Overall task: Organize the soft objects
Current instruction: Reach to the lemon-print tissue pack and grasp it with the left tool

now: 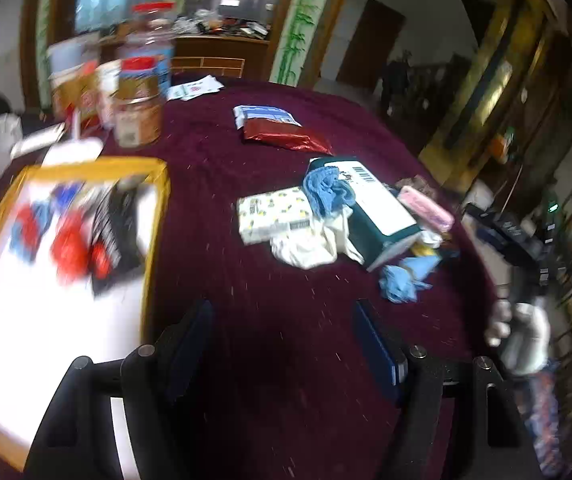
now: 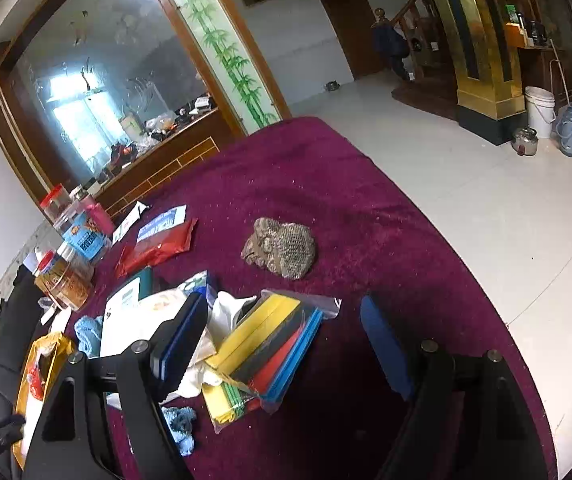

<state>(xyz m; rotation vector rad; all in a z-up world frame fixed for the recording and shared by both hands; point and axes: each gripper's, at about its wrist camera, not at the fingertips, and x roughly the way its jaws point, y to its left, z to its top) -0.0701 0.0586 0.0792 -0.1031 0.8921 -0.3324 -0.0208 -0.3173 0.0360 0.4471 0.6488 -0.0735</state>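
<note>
A maroon-clothed table point(image 1: 245, 200) holds a pile of soft things. In the left wrist view a blue cloth point(image 1: 328, 192) lies on a green-and-white box point(image 1: 378, 208), a white cloth point(image 1: 310, 244) beside it, another blue cloth point(image 1: 400, 282) in front, a pink item point(image 1: 428, 208) behind. My left gripper point(image 1: 286, 344) is open and empty, above bare cloth short of the pile. In the right wrist view my right gripper point(image 2: 286, 340) is open and empty over a clear bag of coloured foam sheets point(image 2: 269, 352). A brown knitted item point(image 2: 281, 246) lies beyond it.
A yellow-rimmed white tray point(image 1: 157, 184) with red, blue and black items sits at the left. Jars point(image 1: 137, 112) stand at the back left. A red packet point(image 1: 286, 136) and a patterned tissue pack point(image 1: 273, 214) lie mid-table. The table edge drops to tiled floor point(image 2: 466, 200) at right.
</note>
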